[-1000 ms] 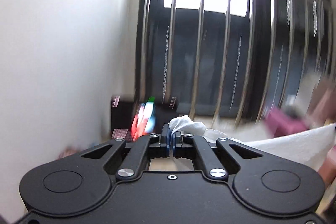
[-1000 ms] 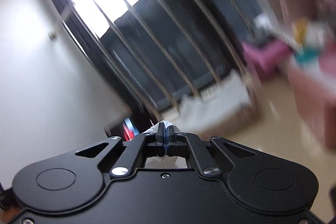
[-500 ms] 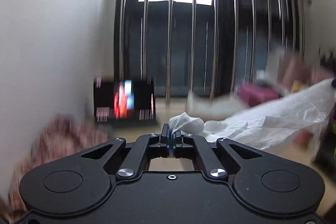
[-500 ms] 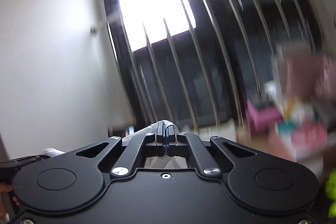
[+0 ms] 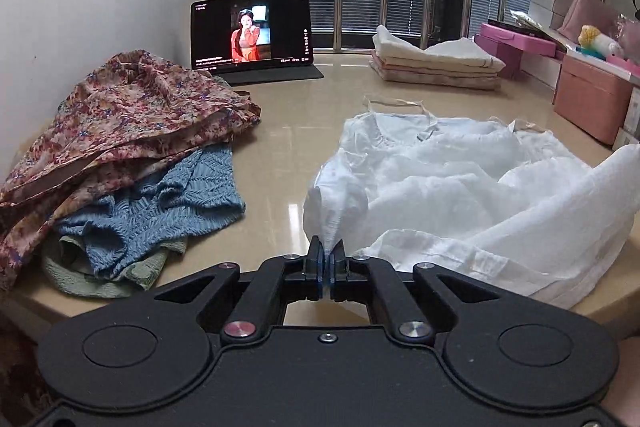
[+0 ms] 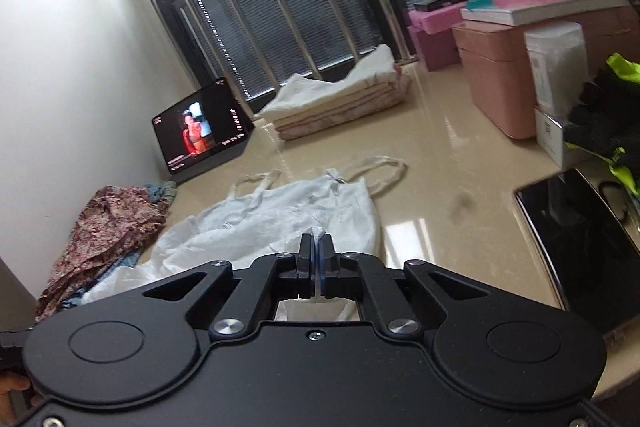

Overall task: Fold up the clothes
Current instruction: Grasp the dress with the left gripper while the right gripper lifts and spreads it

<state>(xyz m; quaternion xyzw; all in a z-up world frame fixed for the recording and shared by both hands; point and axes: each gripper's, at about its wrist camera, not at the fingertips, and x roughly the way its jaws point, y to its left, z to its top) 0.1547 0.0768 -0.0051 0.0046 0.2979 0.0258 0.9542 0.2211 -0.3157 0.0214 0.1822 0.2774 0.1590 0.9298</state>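
Note:
A white strappy garment (image 5: 452,183) lies crumpled on the beige table (image 5: 280,147), straps toward the far side. My left gripper (image 5: 327,259) is shut on its near left edge at the table's front. My right gripper (image 6: 316,251) is shut on another part of the white garment (image 6: 304,211), whose straps show beyond it. Cloth rises in a fold at the right of the left wrist view.
A heap of floral (image 5: 120,123), blue (image 5: 168,195) and green clothes lies at the left. A tablet (image 5: 251,33) plays video at the back. A folded stack (image 5: 436,65) sits by the window bars. Pink boxes (image 6: 504,83) and a phone (image 6: 580,247) stand at the right.
Both grippers have swung down from facing the window to the table, bringing the white garment down so that it now lies spread on the tabletop. Both stay shut on it.

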